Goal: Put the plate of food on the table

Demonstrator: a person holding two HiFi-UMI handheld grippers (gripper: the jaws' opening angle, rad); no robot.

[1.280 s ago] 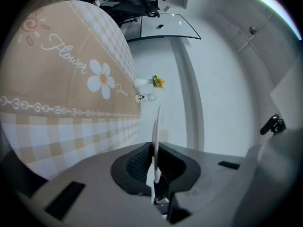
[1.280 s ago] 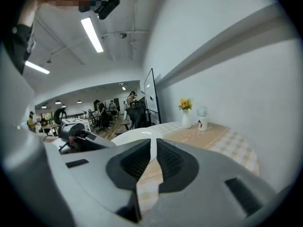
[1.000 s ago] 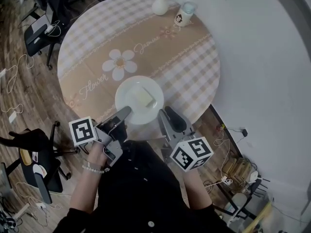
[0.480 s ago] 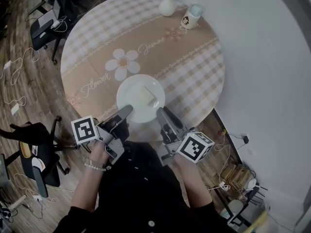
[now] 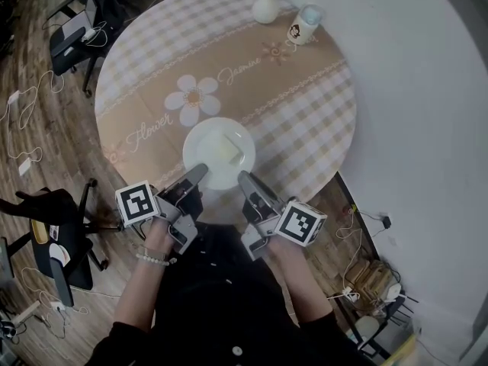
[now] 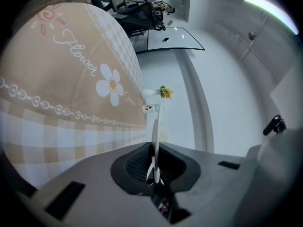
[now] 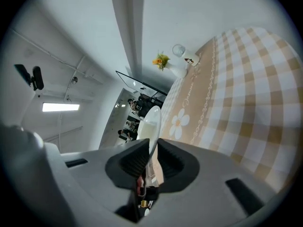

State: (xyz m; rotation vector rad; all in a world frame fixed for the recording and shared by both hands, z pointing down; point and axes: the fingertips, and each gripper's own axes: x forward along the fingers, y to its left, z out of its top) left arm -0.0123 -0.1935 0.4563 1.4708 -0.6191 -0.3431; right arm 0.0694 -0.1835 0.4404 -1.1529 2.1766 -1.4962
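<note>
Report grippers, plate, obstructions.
Left hand-held gripper and right hand-held gripper both shut on plate rim. Plate with food over near edge of table. Vase, cup far side, clear.

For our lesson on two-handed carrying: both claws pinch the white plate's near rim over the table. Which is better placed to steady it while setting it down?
Left, narrowly, I'd judge. Both are shut on the plate, but the left claw reaches further in over its rim; the right claw catches just the edge.

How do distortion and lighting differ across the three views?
Head view: even light, wall bowing near the frame edge, plate fairly sharp. Left gripper view: strong fisheye, black corners, table bulging. Right gripper view: same fisheye, ceiling lamp blown out.
</note>
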